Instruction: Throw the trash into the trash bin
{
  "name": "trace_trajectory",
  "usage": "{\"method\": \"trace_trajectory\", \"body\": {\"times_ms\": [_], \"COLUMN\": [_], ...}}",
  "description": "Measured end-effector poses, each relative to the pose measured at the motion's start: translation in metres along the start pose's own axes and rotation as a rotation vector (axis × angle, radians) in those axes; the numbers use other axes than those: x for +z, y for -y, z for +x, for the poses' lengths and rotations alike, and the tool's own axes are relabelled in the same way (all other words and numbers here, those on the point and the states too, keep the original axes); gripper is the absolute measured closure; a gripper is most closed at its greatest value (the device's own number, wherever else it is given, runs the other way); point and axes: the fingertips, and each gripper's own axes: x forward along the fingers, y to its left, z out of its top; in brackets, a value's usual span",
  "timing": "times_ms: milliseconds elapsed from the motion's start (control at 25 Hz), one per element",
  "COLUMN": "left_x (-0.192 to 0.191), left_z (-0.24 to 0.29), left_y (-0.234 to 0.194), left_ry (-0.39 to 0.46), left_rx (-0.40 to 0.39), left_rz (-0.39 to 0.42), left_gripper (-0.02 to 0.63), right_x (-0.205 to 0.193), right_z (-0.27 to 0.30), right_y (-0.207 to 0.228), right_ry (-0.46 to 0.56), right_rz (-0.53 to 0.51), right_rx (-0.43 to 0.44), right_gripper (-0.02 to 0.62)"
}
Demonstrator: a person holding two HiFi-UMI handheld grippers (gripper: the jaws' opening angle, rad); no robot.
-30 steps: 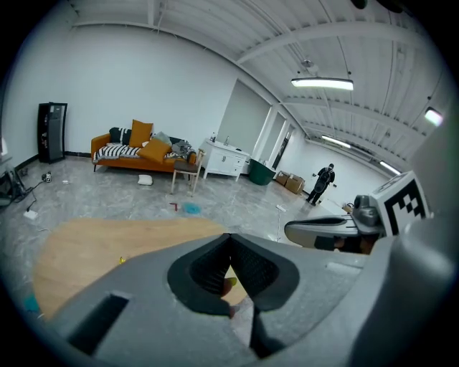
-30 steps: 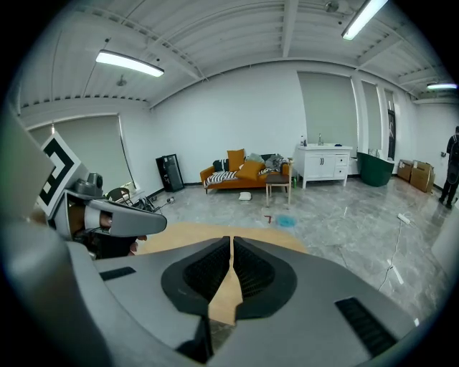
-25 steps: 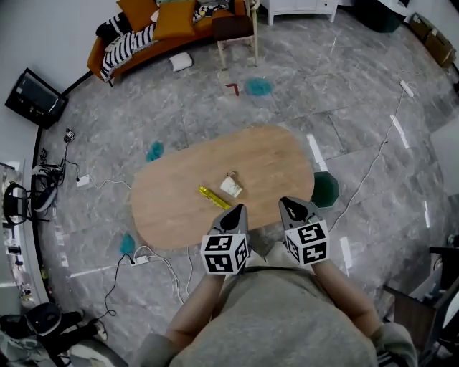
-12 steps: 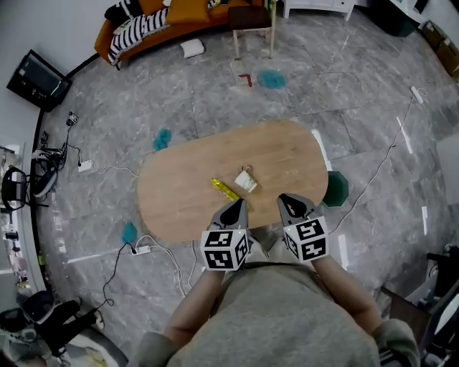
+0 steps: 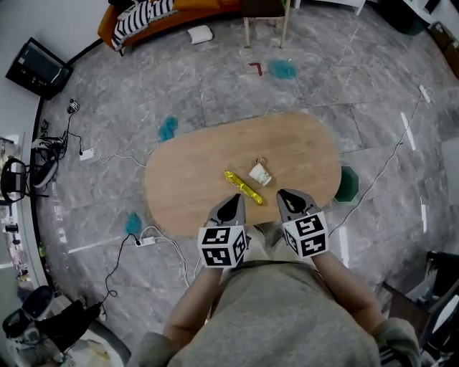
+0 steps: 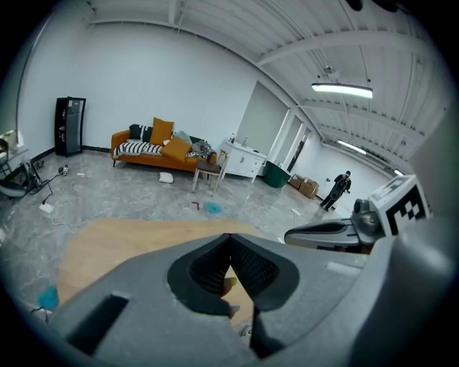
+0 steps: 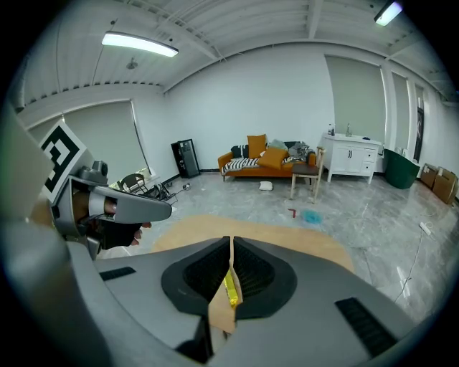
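**Grey stone floor, oval table, trash on top**

Grey marble-tile floor (image 5: 215, 86), cables trailing across it; orange sofa (image 5: 172, 8) at far wall. Oval wooden table (image 5: 186, 183) mid-room. On it, near centre: yellow wrapper (image 5: 243, 187), lying flat, and crumpled white paper trash (image 5: 260, 173) just beside it, apart from it. Dark green trash bin (image 5: 348, 183) on the floor at the table's right end. Teal scraps (image 5: 168, 127) scattered on the floor. Left gripper (image 5: 234, 198) and right gripper (image 5: 285, 194) side by side over the table's near edge, close to the wrapper, touching nothing. Both pairs of jaws closed together, nothing between them.
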Motion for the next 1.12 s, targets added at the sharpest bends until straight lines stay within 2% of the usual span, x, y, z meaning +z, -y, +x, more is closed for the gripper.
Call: {"method": "trace_trajectory", "body": {"times_ms": [600, 1120], "left_x": [-0.020, -0.054], "left_z": [0.002, 0.032], "left_y": [-0.068, -0.107], "left_ry": [-0.044, -0.110], "left_rx": [0.005, -0.013], "left_rz": [-0.040, -0.048], "left_gripper": [0.597, 0.597], "right_x": [-0.016, -0.055], "right_z": [0.055, 0.103], "right_y": [-0.039, -0.039], "right_ry": [-0.081, -0.185], "right_rz": [0.020, 0.018], "right_rx": [-0.001, -0.024], "right_gripper": [0.575, 0.575]}}
